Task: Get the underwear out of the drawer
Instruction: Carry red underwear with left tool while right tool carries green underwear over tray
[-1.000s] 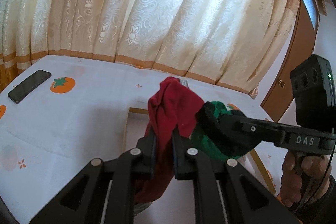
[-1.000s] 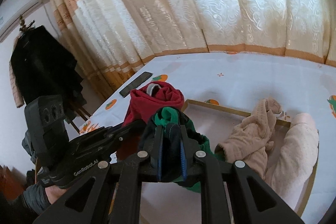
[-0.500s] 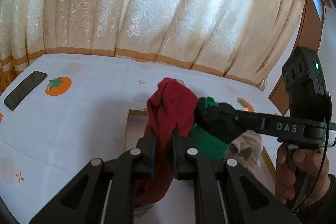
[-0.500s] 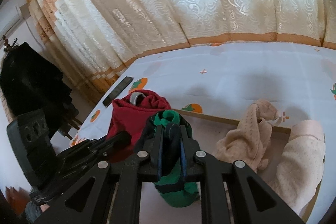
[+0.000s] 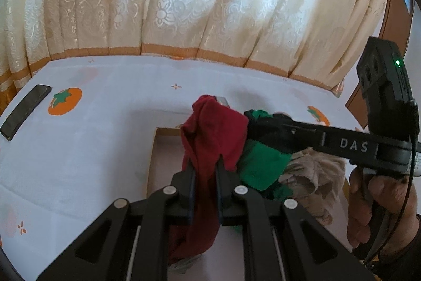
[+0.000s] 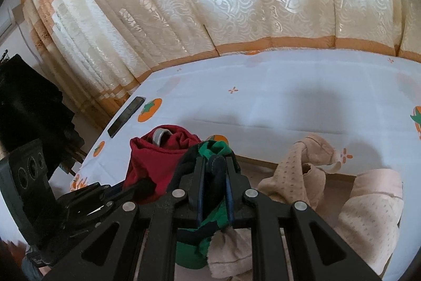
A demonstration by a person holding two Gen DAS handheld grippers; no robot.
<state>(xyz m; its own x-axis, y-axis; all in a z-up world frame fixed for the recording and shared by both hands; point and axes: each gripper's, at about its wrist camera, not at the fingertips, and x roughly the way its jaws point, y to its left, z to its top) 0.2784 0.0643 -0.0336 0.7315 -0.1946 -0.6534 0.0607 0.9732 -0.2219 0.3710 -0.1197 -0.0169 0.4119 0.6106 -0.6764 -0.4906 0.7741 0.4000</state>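
Note:
My left gripper (image 5: 206, 167) is shut on red underwear (image 5: 213, 131), which hangs bunched between and below its fingers. Right beside it, my right gripper (image 6: 213, 170) is shut on green and black underwear (image 6: 214, 148); the same pair (image 5: 260, 165) shows in the left wrist view next to the red one (image 6: 158, 159). Both pieces hang above the open drawer (image 5: 152, 162), a shallow wooden-rimmed tray lying on the bed. Beige garments (image 6: 300, 181) and a pale pink one (image 6: 373, 212) lie in the drawer.
The drawer rim (image 6: 339, 177) sits on a white sheet printed with orange persimmons (image 5: 65, 104). A black phone (image 5: 25, 115) lies near the left edge of the bed. Cream curtains (image 5: 210, 4) hang behind. A person's hand (image 5: 379, 204) holds the right gripper's handle.
Both grippers have tipped downward and drifted forward over the drawer, still holding their garments. The red and green pieces hang lower and closer to the beige clothes.

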